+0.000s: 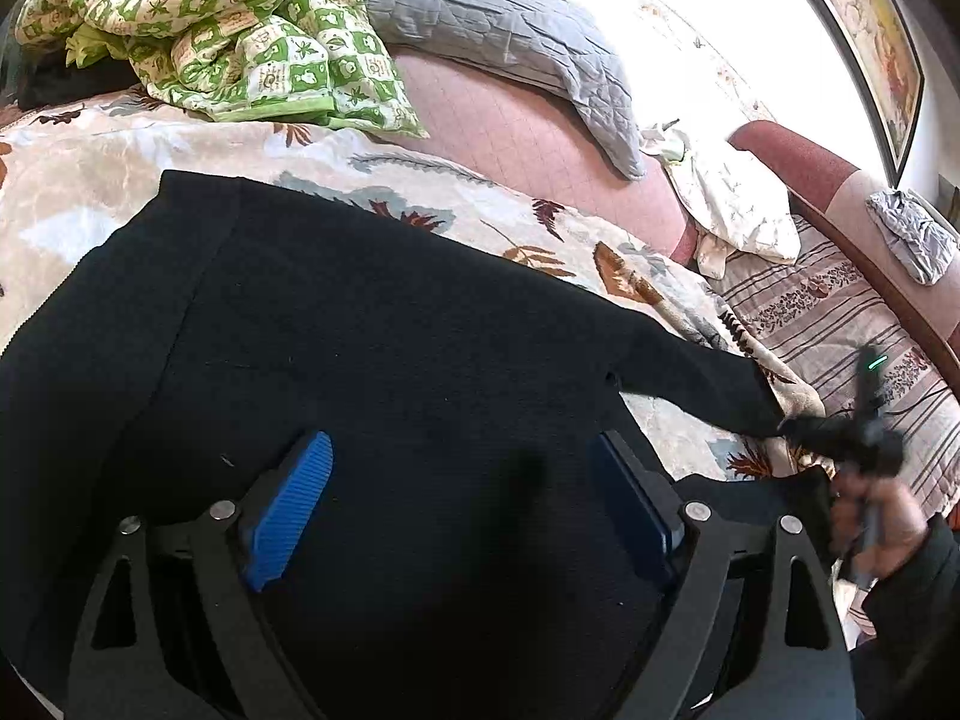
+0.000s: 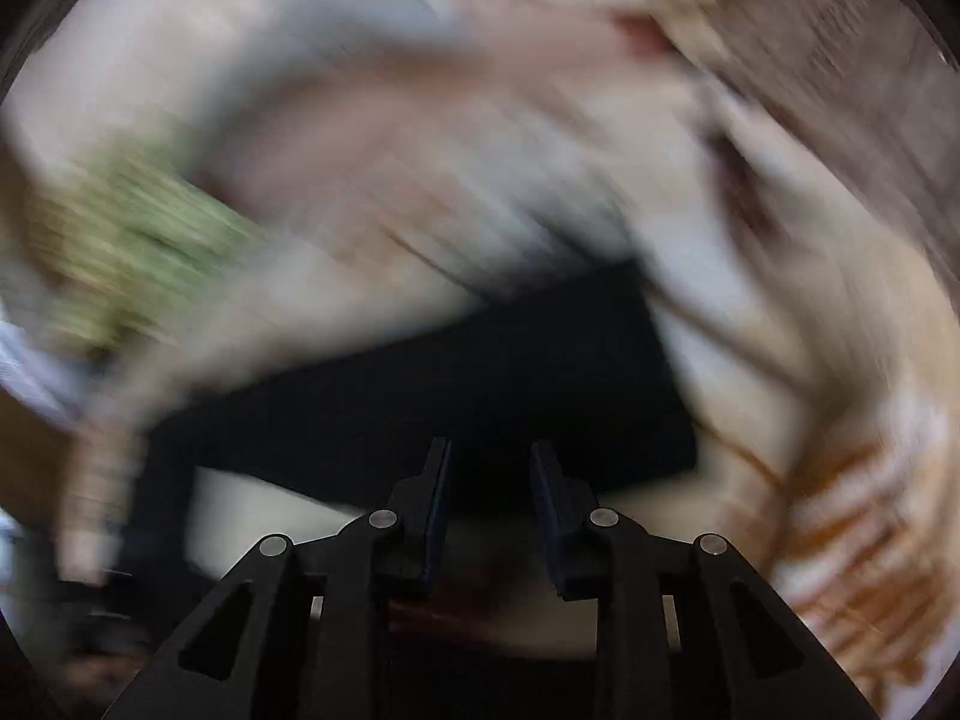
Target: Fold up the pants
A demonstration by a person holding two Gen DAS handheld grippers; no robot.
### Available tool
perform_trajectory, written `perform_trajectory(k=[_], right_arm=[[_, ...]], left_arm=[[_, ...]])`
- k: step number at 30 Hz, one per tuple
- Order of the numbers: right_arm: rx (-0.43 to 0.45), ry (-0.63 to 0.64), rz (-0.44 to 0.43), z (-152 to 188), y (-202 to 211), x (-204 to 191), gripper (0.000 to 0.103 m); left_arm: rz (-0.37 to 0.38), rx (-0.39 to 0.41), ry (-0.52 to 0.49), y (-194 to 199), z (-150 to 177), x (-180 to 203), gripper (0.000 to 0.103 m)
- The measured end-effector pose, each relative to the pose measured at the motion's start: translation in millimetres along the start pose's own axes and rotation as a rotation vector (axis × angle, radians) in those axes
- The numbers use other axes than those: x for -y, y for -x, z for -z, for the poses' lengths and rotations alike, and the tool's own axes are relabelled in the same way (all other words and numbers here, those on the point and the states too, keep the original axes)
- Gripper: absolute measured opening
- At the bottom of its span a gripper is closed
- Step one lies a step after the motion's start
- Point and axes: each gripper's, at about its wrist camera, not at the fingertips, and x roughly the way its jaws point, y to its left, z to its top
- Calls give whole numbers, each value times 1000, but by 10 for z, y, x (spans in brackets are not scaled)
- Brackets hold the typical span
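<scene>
While the black pants [image 1: 372,360] are lying spread across a leaf-print blanket [image 1: 120,180] on the bed, we are holding our left gripper [image 1: 462,504] low over them, its jaws spread wide and released, the blue pads [image 1: 288,510] gripping nothing, with dark cloth showing between and beneath them. One narrow end of the pants is stretching toward the right of the left view, where our right gripper [image 1: 852,438] is meeting its tip, a hand [image 1: 876,528] wrapped around the handle. From the right wrist, heavily blurred, we are seeing the right gripper [image 2: 489,480] with its jaws slightly parted over a dark rectangle of the pants [image 2: 480,372]; we cannot tell whether anything is caught between them. Behind, a green-checked quilt [image 1: 228,30] is lying crumpled beside a grey quilt [image 1: 498,36], and a white pillow [image 1: 732,204] is resting near the striped sheet [image 1: 840,324].
</scene>
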Motion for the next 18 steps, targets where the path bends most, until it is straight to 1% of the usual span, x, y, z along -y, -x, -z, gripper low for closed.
perform_trajectory(k=[1,3,5,6,8,9,10,11,12,13,14,16,18], right_arm=[[32,-18,-38,19,29,53,19],[35,-83,-109,12,71,154,23],[47,-115,-147,54,80,198,27],[51,-107,-146,43,81,172,29],[57,-106,-161,65,91,128,44],[61,-110,-161,37,71,117,48],[61,-105,-153,29,76,69,57],[60,-83,-138,37,81,-2,69],[59,-48,-119,38,68,-102,76],[57,-19,-106,48,42,-179,88],[56,16,-90,66,31,-272,96],[52,62,-68,107,11,-387,103],[66,47,-61,123,-5,-391,103]], left_arm=[[0,-1,1,-2,0,-1,89],[1,-7,0,-6,-8,3,90],[27,-29,1,-22,-41,6,96],[45,-40,4,-28,-58,8,101],[63,-50,24,-30,-92,-1,103],[61,-52,38,-29,-104,-2,103],[59,-54,48,-29,-106,0,103],[56,-63,64,-31,-115,-2,103],[53,-70,87,-28,-131,-7,103],[50,-73,105,-27,-144,-15,103],[49,-77,119,-34,-153,-26,103],[46,-82,141,-51,-163,-42,103],[23,-109,123,-93,-165,-14,103]])
